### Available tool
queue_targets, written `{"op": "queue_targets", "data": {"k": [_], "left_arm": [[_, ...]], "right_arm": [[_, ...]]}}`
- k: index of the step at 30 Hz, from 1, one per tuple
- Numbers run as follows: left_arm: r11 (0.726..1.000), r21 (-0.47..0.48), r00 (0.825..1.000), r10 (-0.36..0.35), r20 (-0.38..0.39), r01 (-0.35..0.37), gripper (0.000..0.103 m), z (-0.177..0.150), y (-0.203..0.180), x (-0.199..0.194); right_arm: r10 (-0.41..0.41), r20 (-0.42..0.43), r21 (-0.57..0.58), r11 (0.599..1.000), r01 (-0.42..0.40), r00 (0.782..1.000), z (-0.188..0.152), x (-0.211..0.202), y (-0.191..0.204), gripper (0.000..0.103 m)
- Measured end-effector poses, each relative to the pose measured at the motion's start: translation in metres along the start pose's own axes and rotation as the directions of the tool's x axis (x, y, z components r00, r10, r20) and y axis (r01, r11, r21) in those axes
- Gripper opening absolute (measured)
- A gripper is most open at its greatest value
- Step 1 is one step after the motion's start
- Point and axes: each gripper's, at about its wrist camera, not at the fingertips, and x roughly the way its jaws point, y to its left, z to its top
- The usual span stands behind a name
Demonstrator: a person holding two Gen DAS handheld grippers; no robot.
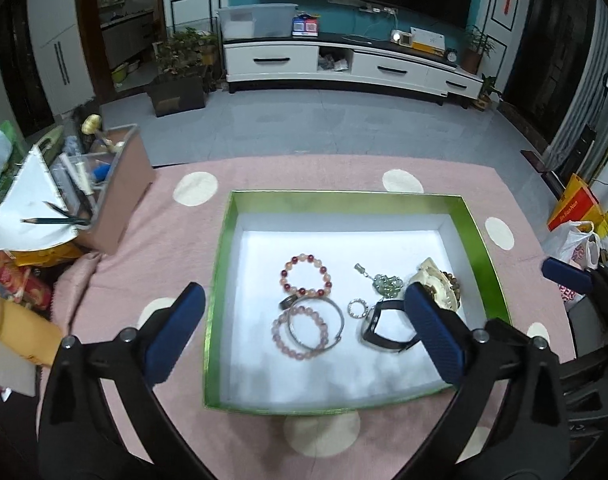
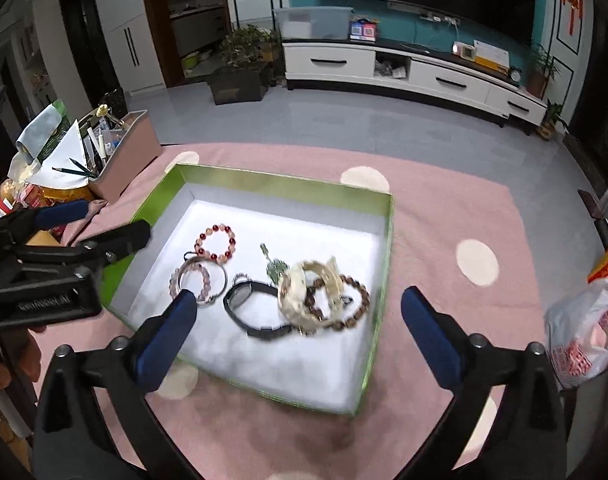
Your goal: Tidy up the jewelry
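Note:
A green box [image 1: 347, 200] [image 2: 288, 184] with a white floor lies on the pink cloth. Inside lie a red-and-peach bead bracelet [image 1: 306, 275] [image 2: 216, 242], a pink bead bracelet [image 1: 300, 332] [image 2: 190, 282] under a silver bangle [image 1: 315, 326], a black watch [image 1: 383, 326] [image 2: 256, 308], a jade pendant [image 1: 385, 282] [image 2: 278, 270], a small rhinestone ring [image 1: 357, 306], cream bangles [image 2: 307, 292] and a brown bead bracelet [image 2: 343, 300]. My left gripper [image 1: 304, 332] is open above the box's near half. My right gripper [image 2: 300, 328] is open above the box's near right side.
A pink organiser bin [image 1: 116, 196] [image 2: 124, 152] with pens stands at the left beside papers and snack packets. A white plastic bag [image 2: 583, 336] lies at the right. The left gripper's body [image 2: 44, 280] shows at the left of the right wrist view.

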Motion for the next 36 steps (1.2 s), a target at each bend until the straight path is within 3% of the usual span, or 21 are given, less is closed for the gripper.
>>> {"op": "queue_targets", "data": {"k": [6, 9, 13, 36], "left_arm": [[0.999, -0.010, 0.999, 0.043, 0.003, -0.043, 0.101, 0.001, 0.002, -0.032], [0.999, -0.034, 1.000, 0.003, -0.005, -0.003, 0.101, 0.002, 0.004, -0.044], [0.999, -0.042, 1.000, 0.002, -0.011, -0.002, 0.101, 0.001, 0.001, -0.053], [0.997, -0.006, 0.996, 0.081, -0.029, -0.081, 0.101, -0.002, -0.006, -0.046]], "right_arm": [[-0.045, 0.012, -0.017, 0.999, 0.046, 0.999, 0.003, -0.027, 0.005, 0.102], [-0.043, 0.025, -0.025, 0.999, 0.044, 0.999, 0.005, -0.036, 0.010, 0.102], [-0.054, 0.036, -0.042, 0.998, 0.056, 0.998, 0.004, -0.040, 0.017, 0.102], [-0.074, 0.027, -0.028, 0.997, 0.075, 0.997, 0.004, -0.034, 0.013, 0.102]]}}
